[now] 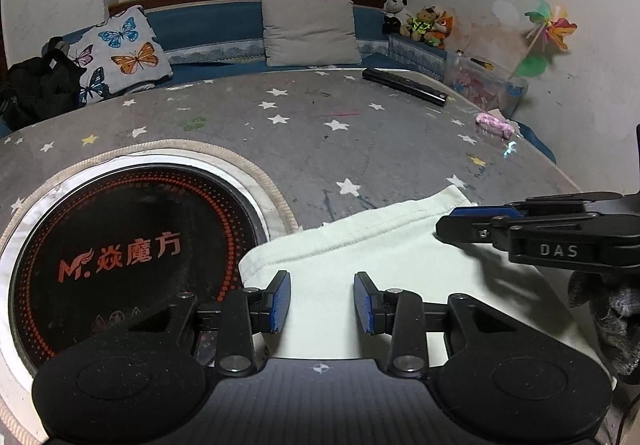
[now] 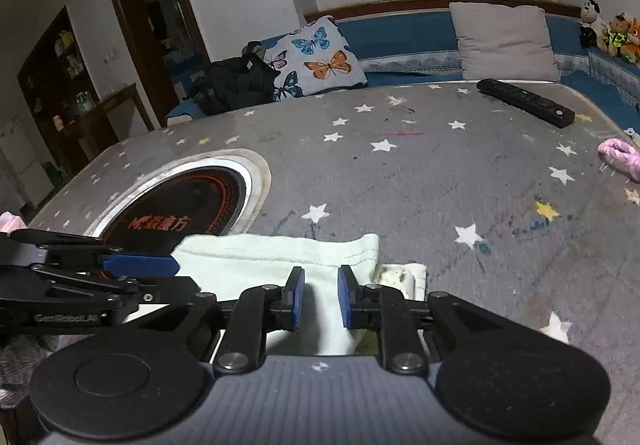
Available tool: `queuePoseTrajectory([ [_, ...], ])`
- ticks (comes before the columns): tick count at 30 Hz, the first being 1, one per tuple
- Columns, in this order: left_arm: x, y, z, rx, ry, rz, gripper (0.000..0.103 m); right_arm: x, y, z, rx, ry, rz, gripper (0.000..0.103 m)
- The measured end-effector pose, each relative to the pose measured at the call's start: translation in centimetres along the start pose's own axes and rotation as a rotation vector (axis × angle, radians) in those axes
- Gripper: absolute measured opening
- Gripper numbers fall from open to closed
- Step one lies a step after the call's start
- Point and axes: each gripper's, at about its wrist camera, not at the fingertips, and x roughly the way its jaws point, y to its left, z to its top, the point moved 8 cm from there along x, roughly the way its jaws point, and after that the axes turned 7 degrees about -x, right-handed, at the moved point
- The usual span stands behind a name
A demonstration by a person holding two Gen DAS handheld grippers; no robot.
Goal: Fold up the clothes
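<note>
Looking from the left wrist: left claw (image 1: 322, 301) has its pads spread wide, nothing between them, hovering over the pale mint garment (image 1: 360, 257) lying directly ahead and below on the star-print tabletop (image 1: 360, 149). The stitched hem (image 1: 360, 233) runs left-near to right-far, partly lapping the round induction cooker (image 1: 132, 257). Right claw (image 1: 460, 223) comes in sideways over the garment's right part; whether it is open or closed I cannot tell here.

Right wrist view: right claw (image 2: 321, 295) stands parted, empty, garment (image 2: 280, 257) straight under it, long axis across the view. Both claws look about equally near. Remote (image 2: 524, 101) lies well apart.
</note>
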Motion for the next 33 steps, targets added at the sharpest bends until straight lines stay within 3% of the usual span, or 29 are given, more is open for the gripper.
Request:
queuePoseTrajectory([
  [10, 1.2, 1.2, 0.4, -0.018, 0.001, 0.038, 0.041, 1.2, -1.4, 0.8, 0.04, -0.006, -0.003, 0.017],
  [16, 0.4, 0.6, 0.3, -0.017, -0.012, 0.031, 0.041, -1.5, 0.1, 0.9, -0.02, -0.026, 0.022, 0.018],
  [24, -1.5, -3.1, -1.0, 0.033, -0.018, -0.047, 0.041, -3.5, 1.5, -1.9, -0.07, 0.01, 0.03, 0.018],
  [28, -2.0, -4.7, -1.7, 0.057, -0.013, -0.076, 0.041, -3.7, 0.6, -2.8, -0.003, 0.01, 0.026, 0.018],
  [33, -1.8, -6.2, -2.7, 0.082, 0.007, -0.099, 0.041, -4.1, 0.9, -3.2, -0.013, 0.001, 0.035, 0.018],
])
